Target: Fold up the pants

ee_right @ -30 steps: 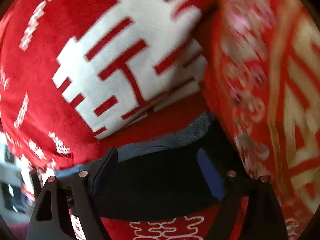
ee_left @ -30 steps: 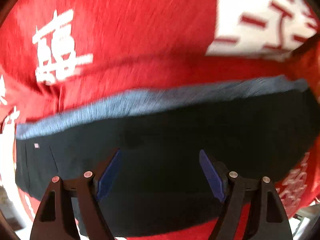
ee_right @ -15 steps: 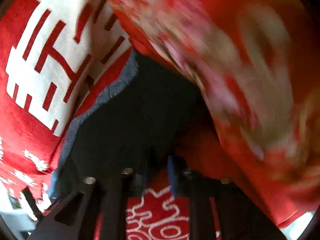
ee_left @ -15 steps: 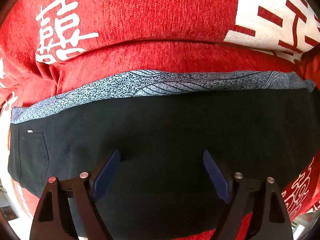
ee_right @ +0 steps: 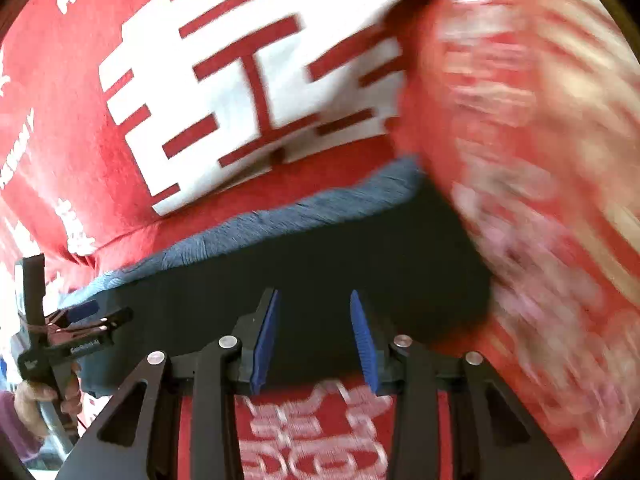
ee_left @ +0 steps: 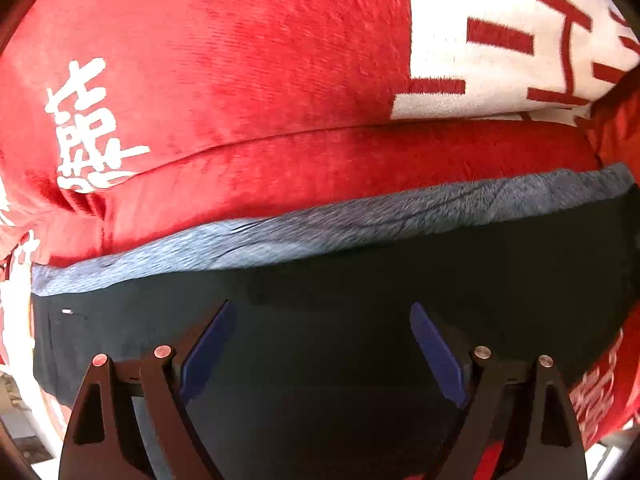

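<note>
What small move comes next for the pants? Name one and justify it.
Probably bring the right gripper down to pinch the near edge of the black pants. Both grippers look open and hold nothing; the left gripper hovers over the pants, which lie flat on the red blanket with the grey waistband far.

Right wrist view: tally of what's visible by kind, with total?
Dark pants, with blue-grey band: 1
Red cloth with white characters: 1
Grippers: 2, right gripper and left gripper
Hand holding the left one: 1
Total: 5
</note>
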`<state>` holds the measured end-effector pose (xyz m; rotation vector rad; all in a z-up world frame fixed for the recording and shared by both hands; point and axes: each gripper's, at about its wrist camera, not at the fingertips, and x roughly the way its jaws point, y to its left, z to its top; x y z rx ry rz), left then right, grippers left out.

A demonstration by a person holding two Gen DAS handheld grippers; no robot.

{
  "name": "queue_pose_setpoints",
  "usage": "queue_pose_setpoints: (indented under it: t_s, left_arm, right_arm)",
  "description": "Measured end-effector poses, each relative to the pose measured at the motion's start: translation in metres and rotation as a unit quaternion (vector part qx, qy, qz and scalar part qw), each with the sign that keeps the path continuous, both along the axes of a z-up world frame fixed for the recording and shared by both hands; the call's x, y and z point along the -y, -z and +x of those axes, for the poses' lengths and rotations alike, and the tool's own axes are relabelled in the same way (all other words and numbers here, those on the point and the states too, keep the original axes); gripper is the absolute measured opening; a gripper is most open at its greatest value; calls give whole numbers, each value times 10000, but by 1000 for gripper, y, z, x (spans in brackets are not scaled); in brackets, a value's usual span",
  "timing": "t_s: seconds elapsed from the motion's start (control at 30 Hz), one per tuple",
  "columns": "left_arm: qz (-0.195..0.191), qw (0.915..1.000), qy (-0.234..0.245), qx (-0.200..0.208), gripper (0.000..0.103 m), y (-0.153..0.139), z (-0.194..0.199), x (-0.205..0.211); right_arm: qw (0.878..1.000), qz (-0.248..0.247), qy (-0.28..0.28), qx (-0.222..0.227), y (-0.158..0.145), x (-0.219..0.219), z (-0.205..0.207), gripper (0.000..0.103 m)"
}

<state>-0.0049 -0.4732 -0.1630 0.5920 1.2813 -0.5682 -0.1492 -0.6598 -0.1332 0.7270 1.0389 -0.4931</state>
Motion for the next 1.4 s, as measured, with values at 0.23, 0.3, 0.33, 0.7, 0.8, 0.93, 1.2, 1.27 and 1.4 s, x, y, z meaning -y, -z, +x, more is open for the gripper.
queue_pose_setpoints:
  t_s: [0.23, 0.3, 0.33, 0.7, 0.8, 0.93, 1.2, 1.27, 1.4]
  left_arm:
    - [-171, 9992, -356, 37, 103, 18, 15, 0]
    - [-286, 9985, -455, -83, 103, 21, 21, -3]
    - [-299, 9983, -491, -85, 103, 22, 26, -5]
    - [73, 9991, -417, 31, 103, -6, 6, -68]
    - [98, 9988, -466, -89, 103, -10, -4, -97]
    - [108, 9985, -539, -76, 103, -20, 0, -150]
    - [400, 9946, -757, 588, 103, -22, 89, -268]
    - [579, 9917, -787, 838, 103, -12, 117, -295]
    - [759, 9901, -952, 694, 103, 25, 160, -341]
  right_arm:
    - [9964, -605, 333, -502, 43, 62, 19, 40]
    - [9946, -815, 157, -628, 45, 64, 30, 40]
    - [9932, -913, 84, -717, 46, 64, 33, 40]
    - [9946, 968, 348, 113, 11, 21, -16, 58]
    - [9887, 1451, 315, 190, 13, -17, -27, 59]
    - [9766, 2107, -8, 429, 11, -87, -25, 59]
    - [9311, 3470, -655, 909, 40, -248, 64, 59]
    - [9266, 3584, -612, 963, 47, -268, 82, 59]
    - [9216, 3694, -365, 1134, 59, -289, 102, 59]
